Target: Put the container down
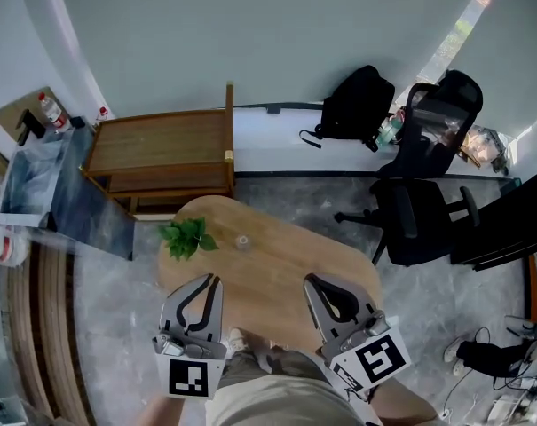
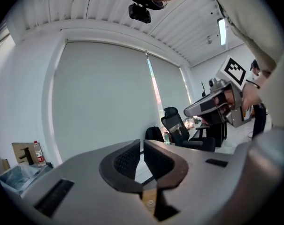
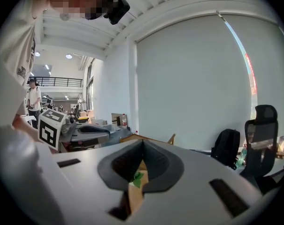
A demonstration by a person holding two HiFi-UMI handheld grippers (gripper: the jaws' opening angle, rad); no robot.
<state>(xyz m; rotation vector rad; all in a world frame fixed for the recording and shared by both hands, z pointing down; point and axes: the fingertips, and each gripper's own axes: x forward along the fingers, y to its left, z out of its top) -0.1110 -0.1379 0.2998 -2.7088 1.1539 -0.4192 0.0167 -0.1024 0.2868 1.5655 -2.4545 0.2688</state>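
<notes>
Two grippers low over the near end of the oval wooden table (image 1: 277, 269), side by side and apart from each other. Left gripper (image 1: 210, 280): jaws drawn in until only a thin slit remains at the tips; holds nothing. Right gripper (image 1: 311, 280): jaws closed tip to tip, likewise gripping nothing; through the hollow below the tips, only a scrap of green leaf and tabletop lying beyond them. Container (image 1: 242, 241): small and clear, stands on the table ahead of both grippers, roughly between their lines, touched by neither; too small to tell more about it. Just to its left, a leafy green sprig (image 1: 186, 236) on the tabletop, near the container but not touching it. Past the table's far end, a wooden bench (image 1: 161, 149) by the wall. Further right, a black backpack (image 1: 357, 103) against the wall and two black office chairs (image 1: 419, 220). At far left, a bottle (image 1: 48, 106) on a cardboard box.
</notes>
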